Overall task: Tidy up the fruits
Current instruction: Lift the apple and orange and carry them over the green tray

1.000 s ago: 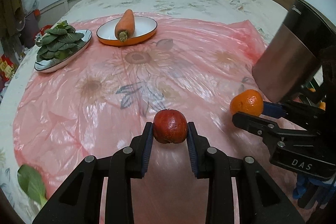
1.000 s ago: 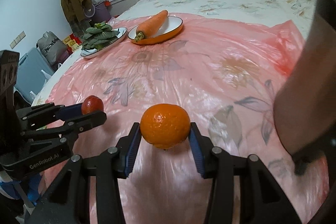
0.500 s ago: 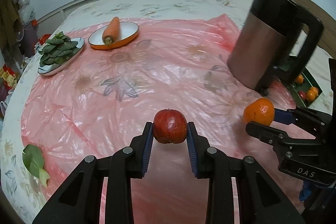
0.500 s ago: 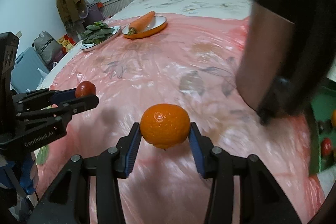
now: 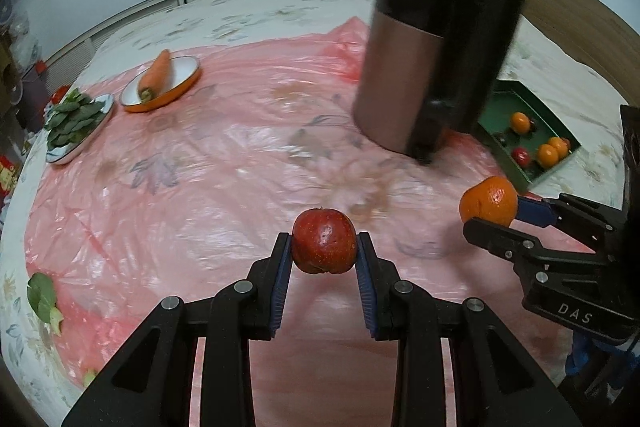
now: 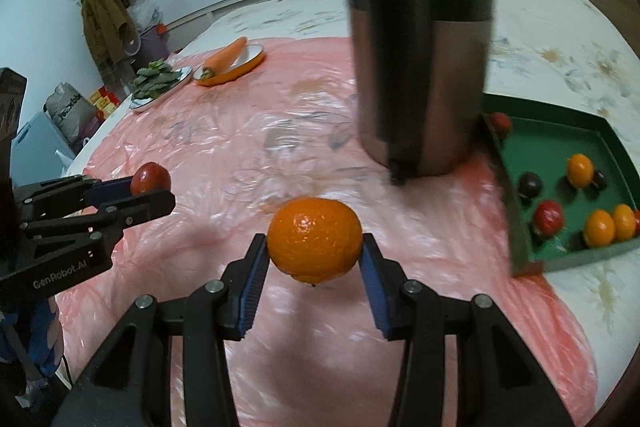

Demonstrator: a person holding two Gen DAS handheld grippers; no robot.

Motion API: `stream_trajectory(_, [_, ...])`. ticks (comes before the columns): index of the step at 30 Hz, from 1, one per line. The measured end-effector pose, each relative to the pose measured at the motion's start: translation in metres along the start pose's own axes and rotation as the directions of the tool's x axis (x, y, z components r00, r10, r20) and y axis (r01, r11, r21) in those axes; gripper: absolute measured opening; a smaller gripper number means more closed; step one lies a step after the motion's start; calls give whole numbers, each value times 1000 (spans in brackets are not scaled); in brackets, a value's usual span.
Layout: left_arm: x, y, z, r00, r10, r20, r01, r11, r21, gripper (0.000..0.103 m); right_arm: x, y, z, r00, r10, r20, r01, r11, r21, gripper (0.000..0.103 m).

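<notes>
My left gripper (image 5: 323, 254) is shut on a red apple (image 5: 323, 246) and holds it above the pink sheet. My right gripper (image 6: 314, 254) is shut on an orange (image 6: 314, 239), also held in the air. Each gripper shows in the other's view: the right gripper with the orange (image 5: 489, 203) at the right, the left gripper with the apple (image 6: 151, 178) at the left. A green tray (image 6: 600, 125) at the right holds several oranges and red and dark fruits; it also shows in the left wrist view (image 5: 516, 99).
A tall metal kettle (image 5: 432, 47) stands on the pink plastic sheet (image 5: 200, 167) between me and the tray's far end. An orange dish with a carrot (image 5: 156, 79) and a plate of greens (image 5: 76, 119) sit far left. A loose leaf (image 5: 42, 297) lies near the left edge.
Both grippers have swung to the right with their fruit still held. The kettle has come to centre view and the green tray has come into sight at the right.
</notes>
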State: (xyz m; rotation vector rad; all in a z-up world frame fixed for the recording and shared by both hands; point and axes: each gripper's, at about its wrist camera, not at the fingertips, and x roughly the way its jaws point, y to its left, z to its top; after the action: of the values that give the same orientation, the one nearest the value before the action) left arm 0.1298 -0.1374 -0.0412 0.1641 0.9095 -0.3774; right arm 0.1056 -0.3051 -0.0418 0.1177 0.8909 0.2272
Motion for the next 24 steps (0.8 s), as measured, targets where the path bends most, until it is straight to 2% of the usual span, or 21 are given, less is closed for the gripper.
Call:
stream_trajectory(12, [3,-78,8,999,-47,-20,49,994,103,27,-39,-68,-21,997,-60,50,55,994,95,42])
stream_trajectory(24, [40,-169,49,984,-174,-49,180,960,212,27,-70,-178,-22,975,-193,112,163,958,235,42])
